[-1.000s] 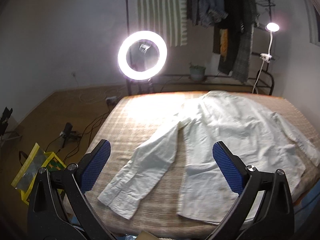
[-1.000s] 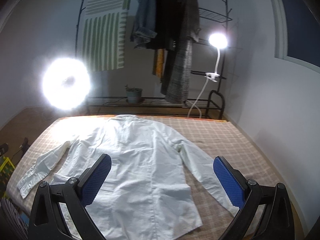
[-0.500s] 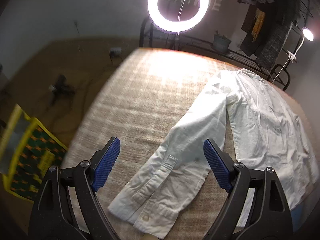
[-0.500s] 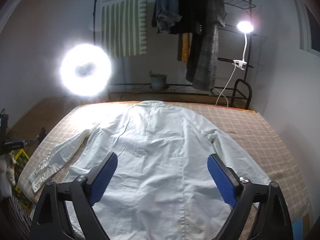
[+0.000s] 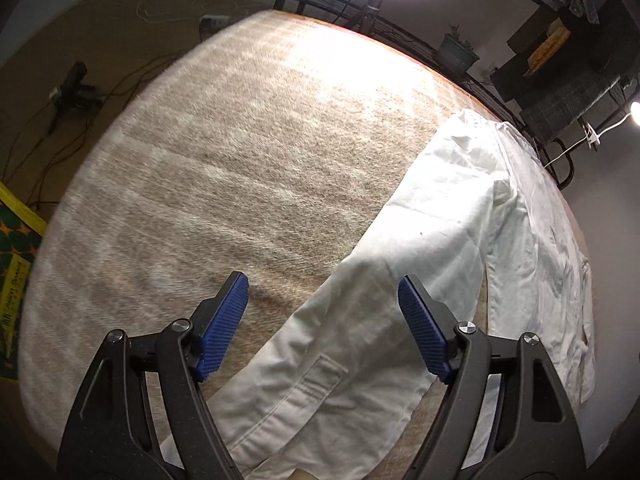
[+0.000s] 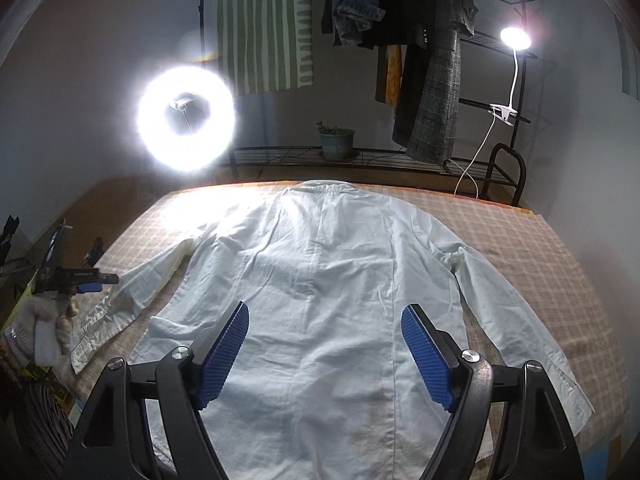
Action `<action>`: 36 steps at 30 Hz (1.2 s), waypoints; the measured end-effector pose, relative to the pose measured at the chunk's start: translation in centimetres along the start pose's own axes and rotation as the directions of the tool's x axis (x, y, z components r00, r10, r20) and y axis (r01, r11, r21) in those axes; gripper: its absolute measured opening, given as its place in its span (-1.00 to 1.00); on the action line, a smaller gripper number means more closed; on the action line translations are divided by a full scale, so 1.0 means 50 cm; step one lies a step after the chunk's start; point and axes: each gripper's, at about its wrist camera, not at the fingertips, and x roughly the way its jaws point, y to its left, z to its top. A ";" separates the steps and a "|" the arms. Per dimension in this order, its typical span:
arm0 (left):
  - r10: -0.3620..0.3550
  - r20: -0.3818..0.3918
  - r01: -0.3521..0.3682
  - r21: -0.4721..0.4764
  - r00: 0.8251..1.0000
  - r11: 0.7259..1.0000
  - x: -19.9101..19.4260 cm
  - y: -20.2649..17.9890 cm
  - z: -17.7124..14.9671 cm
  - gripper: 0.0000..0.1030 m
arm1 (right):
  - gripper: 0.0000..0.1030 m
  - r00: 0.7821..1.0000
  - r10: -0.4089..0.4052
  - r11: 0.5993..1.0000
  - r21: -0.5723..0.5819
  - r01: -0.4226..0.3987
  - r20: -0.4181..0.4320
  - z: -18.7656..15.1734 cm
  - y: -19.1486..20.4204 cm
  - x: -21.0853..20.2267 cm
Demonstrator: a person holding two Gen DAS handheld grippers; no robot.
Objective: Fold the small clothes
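Note:
A white long-sleeved shirt [image 6: 320, 272] lies flat, back up, on a checked bed [image 6: 532, 248], collar at the far end and both sleeves spread out. My left gripper [image 5: 324, 320] hovers over the shirt's left sleeve [image 5: 360, 340] near the cuff; its jaws are closing, with the sleeve below them and the blue pads clear of the cloth. That left gripper [image 6: 86, 282] also shows in the right wrist view, held by a gloved hand [image 6: 36, 328]. My right gripper [image 6: 326, 348] hangs over the shirt's lower back, jaws closing, nothing pressed between the pads.
A bright ring light [image 6: 186, 118] stands beyond the bed's far left corner. Behind the bed a metal rack [image 6: 500, 92] holds hanging clothes, a clip lamp [image 6: 516, 38] and a potted plant [image 6: 337, 140]. Cables [image 5: 52, 120] and a yellow bag [image 5: 16, 236] lie on the floor to the left.
The left gripper swung down and leftward from a view across the bed to just over the left sleeve. The right gripper dipped toward the shirt's back. Both sets of jaws narrowed.

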 end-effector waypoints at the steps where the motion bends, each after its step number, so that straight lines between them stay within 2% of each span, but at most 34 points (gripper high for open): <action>1: -0.009 -0.004 0.009 -0.006 1.000 1.000 0.005 0.000 0.000 0.48 | 0.57 1.000 -0.004 1.000 -0.003 0.004 -0.004 -0.003 -0.001 0.000; 2: -0.014 -0.011 0.014 -0.011 1.000 1.000 0.013 -0.001 -0.001 0.33 | 0.57 1.000 -0.009 1.000 -0.007 0.009 -0.007 -0.006 -0.001 -0.001; 4: 0.001 -0.006 -0.001 -0.003 1.000 1.000 0.021 -0.005 -0.001 0.16 | 0.57 1.000 -0.020 1.000 -0.013 0.020 -0.010 -0.010 -0.004 -0.003; 5: 0.003 -0.002 -0.003 0.006 1.000 1.000 0.022 -0.008 -0.001 -0.16 | 0.57 1.000 -0.024 1.000 -0.013 0.024 -0.012 -0.012 -0.006 -0.002; 6: -0.009 -0.005 0.009 0.009 1.000 1.000 0.023 -0.011 -0.001 -0.37 | 0.57 1.000 -0.026 1.000 -0.011 0.026 -0.014 -0.013 -0.008 -0.002; 7: -0.029 -0.015 0.029 0.003 0.999 1.000 0.026 -0.011 0.000 -0.74 | 0.57 1.000 -0.027 1.000 -0.008 0.027 -0.016 -0.015 -0.011 -0.001; 8: -0.043 -0.021 0.043 -0.005 0.999 0.999 0.028 -0.012 -0.001 -0.86 | 0.56 0.999 -0.027 1.000 -0.003 0.027 -0.018 -0.015 -0.014 -0.001; 11: -0.027 0.006 0.027 0.012 1.000 1.000 0.024 -0.024 -0.008 -0.97 | 0.57 0.999 -0.027 1.000 0.007 0.027 -0.024 -0.018 -0.019 0.002; 14: -0.052 0.034 0.052 0.015 0.998 0.999 0.010 -0.041 -0.013 -0.99 | 0.57 0.999 -0.026 1.000 0.005 0.026 -0.025 -0.018 -0.020 0.003; 19: -0.090 0.083 0.084 0.076 0.992 0.994 -0.025 -0.095 -0.024 -1.00 | 0.57 0.999 -0.020 1.000 0.011 0.020 -0.031 -0.024 -0.021 0.009; 25: -0.151 0.128 0.119 0.229 0.980 0.966 -0.083 -0.220 -0.064 -1.00 | 0.56 0.999 -0.012 1.000 0.025 0.012 -0.037 -0.030 -0.025 0.012; 31: -0.223 0.089 0.183 0.325 0.971 0.928 -0.085 -0.340 -0.122 -1.00 | 0.53 0.999 0.003 0.999 0.046 -0.001 -0.046 -0.038 -0.033 0.015; 34: -0.201 0.073 0.159 0.383 0.977 0.910 -0.061 -0.397 -0.154 -1.00 | 0.52 0.999 0.006 0.999 0.054 -0.003 -0.050 -0.044 -0.038 0.015; 36: -0.203 0.036 0.173 0.389 0.979 0.905 -0.037 -0.419 -0.170 -1.00 | 0.52 0.999 0.005 0.998 0.059 -0.002 -0.051 -0.047 -0.044 0.013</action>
